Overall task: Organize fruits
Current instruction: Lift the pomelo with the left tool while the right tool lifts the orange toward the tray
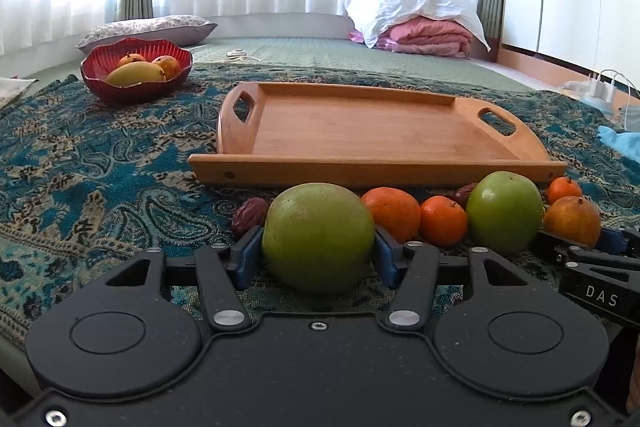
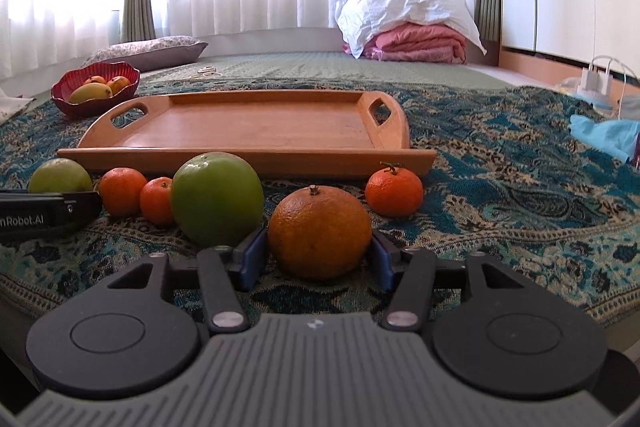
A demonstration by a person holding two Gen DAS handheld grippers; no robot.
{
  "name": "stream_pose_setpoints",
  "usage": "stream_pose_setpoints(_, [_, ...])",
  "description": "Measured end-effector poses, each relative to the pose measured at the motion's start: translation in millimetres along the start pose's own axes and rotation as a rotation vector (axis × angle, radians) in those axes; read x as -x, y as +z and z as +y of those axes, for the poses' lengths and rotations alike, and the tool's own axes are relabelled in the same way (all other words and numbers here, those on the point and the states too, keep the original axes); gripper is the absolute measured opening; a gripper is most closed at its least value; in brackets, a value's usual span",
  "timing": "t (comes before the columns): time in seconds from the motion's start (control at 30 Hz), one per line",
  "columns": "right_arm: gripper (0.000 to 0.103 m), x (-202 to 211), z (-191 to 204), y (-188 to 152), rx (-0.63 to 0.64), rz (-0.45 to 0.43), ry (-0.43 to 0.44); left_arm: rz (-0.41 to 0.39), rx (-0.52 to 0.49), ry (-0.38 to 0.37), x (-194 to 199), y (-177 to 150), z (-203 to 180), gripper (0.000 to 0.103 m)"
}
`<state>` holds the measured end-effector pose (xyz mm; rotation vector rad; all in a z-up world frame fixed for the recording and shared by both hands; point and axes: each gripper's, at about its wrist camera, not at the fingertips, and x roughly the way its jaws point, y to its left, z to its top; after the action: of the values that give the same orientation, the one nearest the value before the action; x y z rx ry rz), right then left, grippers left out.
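Low in the left wrist frame, the left tongs (image 1: 318, 253) are clamping a green apple (image 1: 318, 237) sitting on the paisley bedspread (image 1: 100, 163). The right tongs (image 2: 318, 253) are flanking a large orange (image 2: 319, 233), stem up; whether their pads are touching cannot be told. Mid-frame, the wooden tray (image 1: 360, 131) is lying lengthwise across the view, its near rim just behind the fruit row. A second green apple (image 2: 216, 199) and mandarins (image 2: 394, 191) are crowding alongside. A red bowl (image 1: 136, 69) of mangoes is sitting upper left.
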<state>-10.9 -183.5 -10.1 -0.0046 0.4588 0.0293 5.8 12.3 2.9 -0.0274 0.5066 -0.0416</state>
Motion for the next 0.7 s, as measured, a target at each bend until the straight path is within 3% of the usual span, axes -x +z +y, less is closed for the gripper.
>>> stream_pose_setpoints(0.4, [0.053, 14, -6, 23, -0.048, -0.063, 0.012, -0.075, 0.007, 0.003, 23, 28, -4, 0.053])
stream_pose_setpoints(0.7, [0.053, 9, -15, 53, -0.074, -0.086, 0.023, -0.075, 0.010, 0.006, 18, 52, -2, 0.053])
